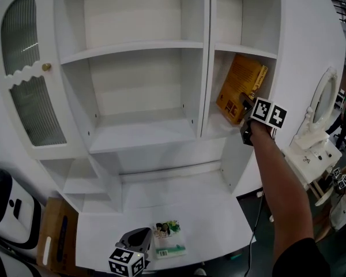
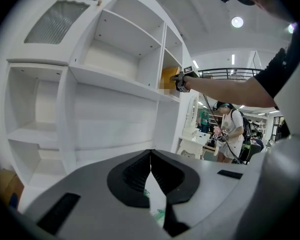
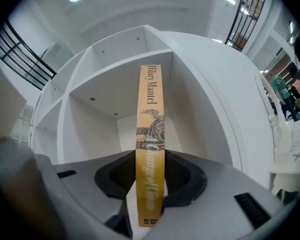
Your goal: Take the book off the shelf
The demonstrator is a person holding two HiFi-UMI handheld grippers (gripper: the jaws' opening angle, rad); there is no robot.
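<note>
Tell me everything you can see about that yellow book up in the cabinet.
The book is a yellow-orange paperback, by its look, closed, with dark print on the cover. Its spine shows the name Hilary Mantel, a drawn snake and the title A Change of Climate. It stands on a shelf in the narrow right compartment of the white cabinet, tilted, its top leaning toward the right wall. The right hand-held gripper is clamped on its spine edge, a pad on each cover.

Ribbed glass door point(image 1: 32, 105), ceiling light point(image 2: 237, 22), black railing point(image 3: 244, 11), white vanity point(image 1: 314, 152) w/ mirror point(image 1: 326, 100)
</note>
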